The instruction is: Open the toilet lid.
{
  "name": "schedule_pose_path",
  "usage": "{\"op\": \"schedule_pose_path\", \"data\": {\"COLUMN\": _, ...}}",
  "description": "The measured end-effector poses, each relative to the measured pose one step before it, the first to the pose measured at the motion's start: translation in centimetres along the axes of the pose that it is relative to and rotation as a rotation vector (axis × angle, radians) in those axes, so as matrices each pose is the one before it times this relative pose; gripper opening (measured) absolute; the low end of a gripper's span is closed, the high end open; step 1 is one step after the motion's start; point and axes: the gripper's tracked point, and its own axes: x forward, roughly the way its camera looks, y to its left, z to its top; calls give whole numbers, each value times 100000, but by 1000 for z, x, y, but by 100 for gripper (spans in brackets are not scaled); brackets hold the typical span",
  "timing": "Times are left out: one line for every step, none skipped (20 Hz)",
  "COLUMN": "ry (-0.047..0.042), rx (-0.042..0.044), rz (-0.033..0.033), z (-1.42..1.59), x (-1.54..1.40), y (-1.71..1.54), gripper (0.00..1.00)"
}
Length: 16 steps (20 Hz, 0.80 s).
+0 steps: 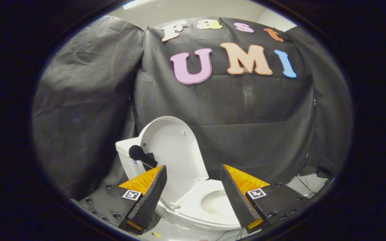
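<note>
My gripper [193,194] stands with fingers apart, holding nothing. The toilet lid [173,147] is already raised, upright against the tank [126,157], just beyond my left finger; the seat [193,211] lies between the fingers.

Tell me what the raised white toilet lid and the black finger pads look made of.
Raised white toilet lid: likely smooth, glossy moulded plastic, given its even sheen and small bumpers. Black ribbed pads on the fingers: probably matte rubber or foam, with fine ridges. The gripper is open, fingers apart, touching nothing.
</note>
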Motion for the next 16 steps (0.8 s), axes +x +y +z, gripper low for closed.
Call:
{"op": "schedule_pose_path", "data": {"ry": -597, "rx": 73, "rz": -979, "z": -138, "x": -508, "y": -673, "gripper": 99}}
{"op": "schedule_pose_path", "data": {"ry": -1061, "rx": 444, "rz": -1452, "z": 44, "x": -555, "y": -805, "gripper": 99}}
{"op": "schedule_pose_path", "data": {"ry": -1127, "rx": 1088, "rz": -974, "z": 90, "x": -526, "y": -709, "gripper": 99}}
{"op": "schedule_pose_path", "data": {"ry": -909, "rx": 1281, "rz": -1168, "z": 133, "x": -448, "y": -697, "gripper": 99}}
{"op": "schedule_pose_path", "data": {"ry": -1237, "rx": 1430, "rz": -1426, "z": 217, "x": -434, "y": -736, "gripper": 98}}
{"op": "schedule_pose_path", "data": {"ry": -1255, "rx": 1634, "rz": -1296, "z": 245, "x": -462, "y": -707, "gripper": 98}}
{"op": "schedule_pose_path", "data": {"ry": -1190, "rx": 1312, "rz": -925, "z": 261, "x": -452, "y": -592, "gripper": 98}}
{"op": "schedule_pose_path", "data": {"ry": -944, "rx": 280, "rz": -429, "z": 73, "x": -484, "y": -473, "gripper": 98}}
{"op": "schedule_pose_path", "data": {"ry": -565, "rx": -504, "rz": -311, "z": 2, "x": -362, "y": -329, "gripper": 98}}
{"op": "schedule_pose_path", "data": {"ry": -89, "rx": -1171, "rz": 5, "z": -103, "x": -197, "y": -405, "gripper": 98}}
{"op": "schedule_pose_path", "data": {"ry": 238, "rx": -1536, "rz": -251, "z": -77, "x": -169, "y": -265, "gripper": 98}}
{"op": "schedule_pose_path", "data": {"ry": 259, "rx": -1285, "rz": -296, "z": -22, "x": -18, "y": -215, "gripper": 98}}
{"op": "schedule_pose_path", "data": {"ry": 317, "rx": -166, "rz": -261, "z": -187, "x": -100, "y": -183, "gripper": 98}}
{"op": "schedule_pose_path", "data": {"ry": 436, "rx": 362, "rz": 52, "z": -218, "x": -108, "y": 34, "gripper": 98}}
{"op": "schedule_pose_path", "data": {"ry": 548, "rx": 189, "rz": 279, "z": -182, "x": 17, "y": 200, "gripper": 98}}
{"op": "schedule_pose_path", "data": {"ry": 578, "rx": 43, "rz": -13, "z": -190, "x": 136, "y": 92, "gripper": 98}}
